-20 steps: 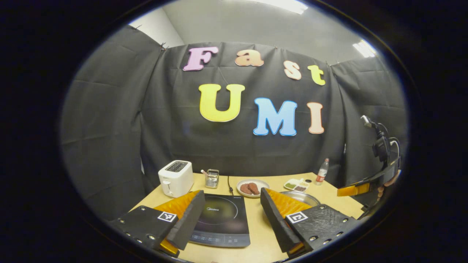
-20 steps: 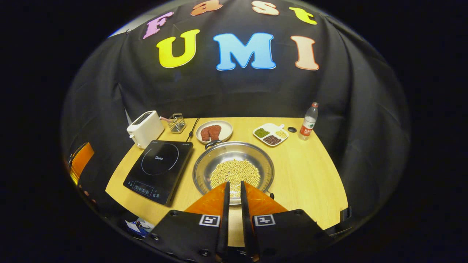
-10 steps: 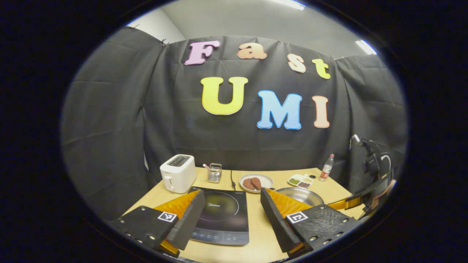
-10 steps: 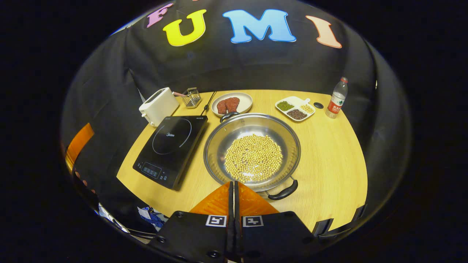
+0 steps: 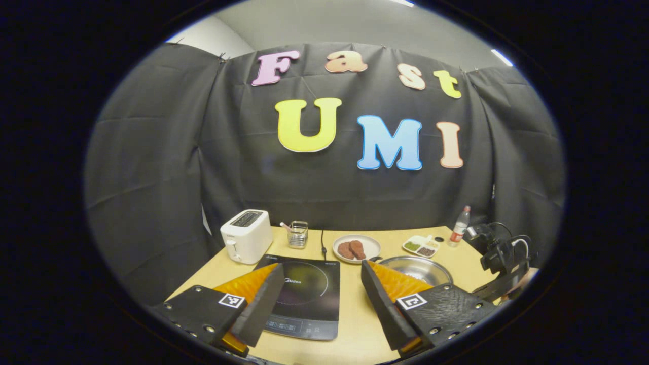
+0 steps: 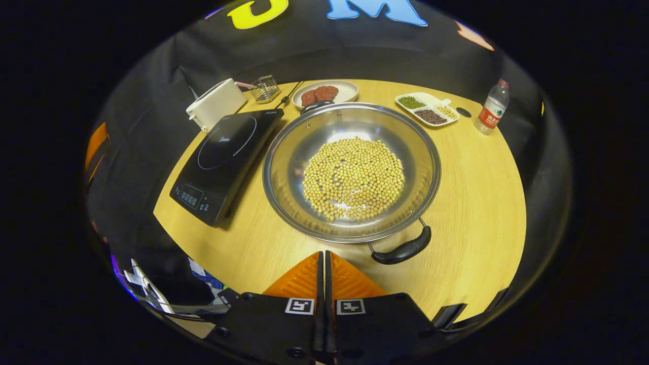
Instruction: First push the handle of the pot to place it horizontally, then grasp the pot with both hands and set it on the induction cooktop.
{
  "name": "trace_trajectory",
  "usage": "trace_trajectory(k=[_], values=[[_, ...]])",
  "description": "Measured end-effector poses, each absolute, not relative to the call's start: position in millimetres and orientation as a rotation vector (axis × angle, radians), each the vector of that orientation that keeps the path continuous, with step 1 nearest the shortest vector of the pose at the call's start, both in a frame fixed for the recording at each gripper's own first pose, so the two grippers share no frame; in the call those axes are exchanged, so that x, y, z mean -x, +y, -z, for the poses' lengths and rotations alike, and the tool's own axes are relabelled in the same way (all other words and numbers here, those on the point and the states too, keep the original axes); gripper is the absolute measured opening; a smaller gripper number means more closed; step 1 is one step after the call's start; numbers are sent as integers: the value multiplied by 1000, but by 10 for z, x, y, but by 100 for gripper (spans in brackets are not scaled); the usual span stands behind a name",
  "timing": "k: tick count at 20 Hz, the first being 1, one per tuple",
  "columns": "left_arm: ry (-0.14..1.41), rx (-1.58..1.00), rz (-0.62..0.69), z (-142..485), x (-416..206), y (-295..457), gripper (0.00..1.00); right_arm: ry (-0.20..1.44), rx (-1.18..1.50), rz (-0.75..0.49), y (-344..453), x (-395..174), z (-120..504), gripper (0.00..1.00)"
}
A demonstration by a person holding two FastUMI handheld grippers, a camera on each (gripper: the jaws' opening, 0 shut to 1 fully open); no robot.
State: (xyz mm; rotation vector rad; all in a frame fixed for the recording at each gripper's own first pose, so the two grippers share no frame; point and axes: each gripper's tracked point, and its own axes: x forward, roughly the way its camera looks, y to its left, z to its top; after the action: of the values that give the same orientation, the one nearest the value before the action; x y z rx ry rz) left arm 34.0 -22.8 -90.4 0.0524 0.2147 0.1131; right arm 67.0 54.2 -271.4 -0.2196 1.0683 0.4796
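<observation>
In the left gripper view, the left gripper (image 5: 317,299) hangs above the near edge of the pale wooden worktop (image 5: 355,329) with its fingers wide apart and nothing between them. Below it lies the flat black induction cooktop (image 5: 304,296); the wide shallow steel pot (image 5: 418,267) sits just right of it.

In the right gripper view, the right gripper (image 6: 324,268) has its fingers pressed together, empty, just short of the pot's near black handle (image 6: 403,250). The pot holds a heap of yellow soybeans (image 6: 355,177), its handles lying near and far. The handle push seems about to begin: I judge the closed tips must nudge that handle sideways, gently so the beans stay put.

Behind stand a white toaster (image 6: 215,104), a plate of red-brown patties (image 6: 324,93), a divided dish of beans (image 6: 427,108) and a plastic bottle (image 6: 492,107), none blocking the short path.
</observation>
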Motion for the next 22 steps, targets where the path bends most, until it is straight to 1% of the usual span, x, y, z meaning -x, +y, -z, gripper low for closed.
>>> trace_trajectory(k=[1, 2, 3, 4, 9, 10, 11, 12, 14, 16, 17, 18, 21, 22], values=[[222, -56, -118, 943, -347, -266, 93, 1084, 222, -485, 538, -683, 2768, 2], [228, -56, -122, 947, -360, -299, 88, 1099, 232, -487, 516, -701, 2821, 2], [232, -56, -123, 962, -365, -332, 92, 1110, 248, -483, 489, -721, 2877, 2], [236, -56, -126, 981, -370, -373, 93, 1117, 262, -478, 459, -763, 2923, 2], [253, -55, -146, 1025, -400, -441, 88, 1136, 303, -484, 349, -884, 3065, 2], [257, -55, -149, 1029, -403, -454, 89, 1141, 311, -485, 321, -893, 3096, 2], [260, -54, -151, 1044, -408, -463, 93, 1144, 315, -482, 294, -915, 3109, 2], [261, -55, -152, 1029, -419, -484, 88, 1146, 316, -485, 268, -923, 3122, 2], [264, -61, -153, 1035, -445, -514, 92, 1147, 301, -495, 271, -928, 3129, 2], [269, -68, -145, 1038, -477, -566, 92, 1142, 309, -501, 262, -941, 3133, 2], [271, -72, -142, 1053, -482, -597, 96, 1140, 314, -505, 251, -955, 3126, 2], [270, -73, -137, 1061, -485, -636, 92, 1135, 318, -504, 223, -973, 3133, 2], [272, -74, -126, 1064, -520, -732, 93, 1127, 337, -494, 105, -1035, 3119, 2], [274, -73, -125, 1070, -533, -757, 96, 1124, 342, -489, 68, -1052, 3118, 2]])
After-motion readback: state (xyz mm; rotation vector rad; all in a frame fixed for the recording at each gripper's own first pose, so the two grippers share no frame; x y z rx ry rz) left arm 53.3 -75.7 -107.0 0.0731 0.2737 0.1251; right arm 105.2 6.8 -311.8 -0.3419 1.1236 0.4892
